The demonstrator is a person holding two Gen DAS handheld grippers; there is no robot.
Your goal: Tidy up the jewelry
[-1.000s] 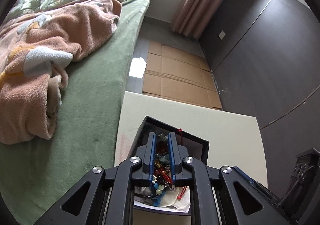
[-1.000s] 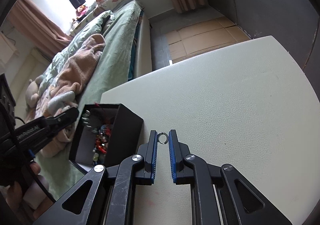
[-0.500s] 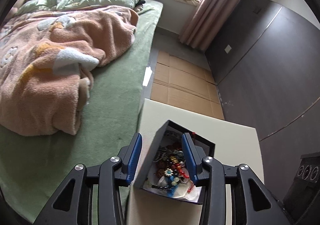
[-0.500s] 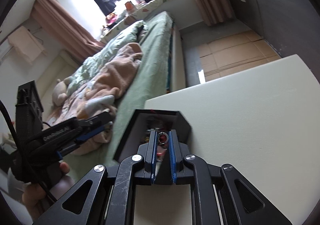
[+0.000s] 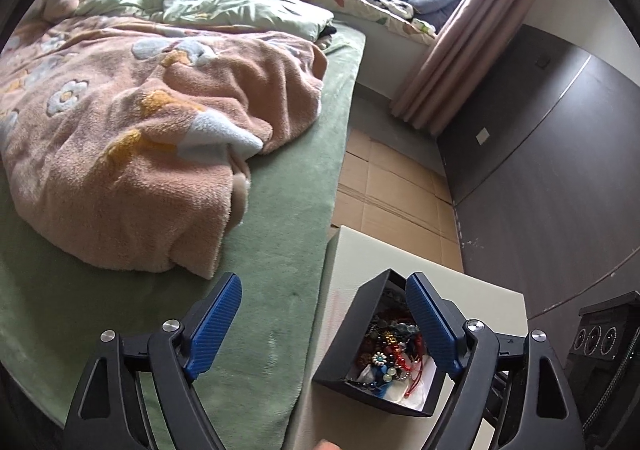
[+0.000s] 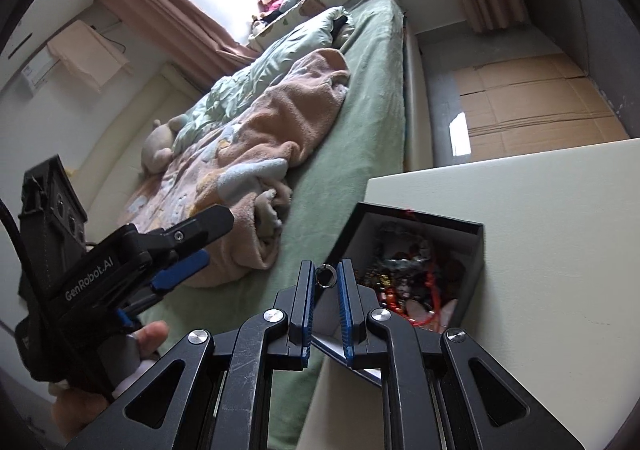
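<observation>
The right gripper [image 6: 327, 277] is clamped on a small ring [image 6: 326, 276], held above the near edge of the black box [image 6: 478, 250] of jewelry on the table [image 6: 560, 230], presumably for dropping in. The left gripper [image 5: 324, 314] hangs beside it, jaws wide apart and empty, leaving the opening free.

The box [image 6: 472, 250] sits on the bench [image 6: 560, 250] at the corner nearest the bed [image 6: 360, 154]. Jewelry [image 6: 412, 270] lies heaped in the box. A blanket [image 6: 272, 146] lies on the bed, left of the box. Cardboard [image 6: 532, 98] covers the floor beyond the box. A ring [image 6: 326, 276] hangs over the box's left wall.
</observation>
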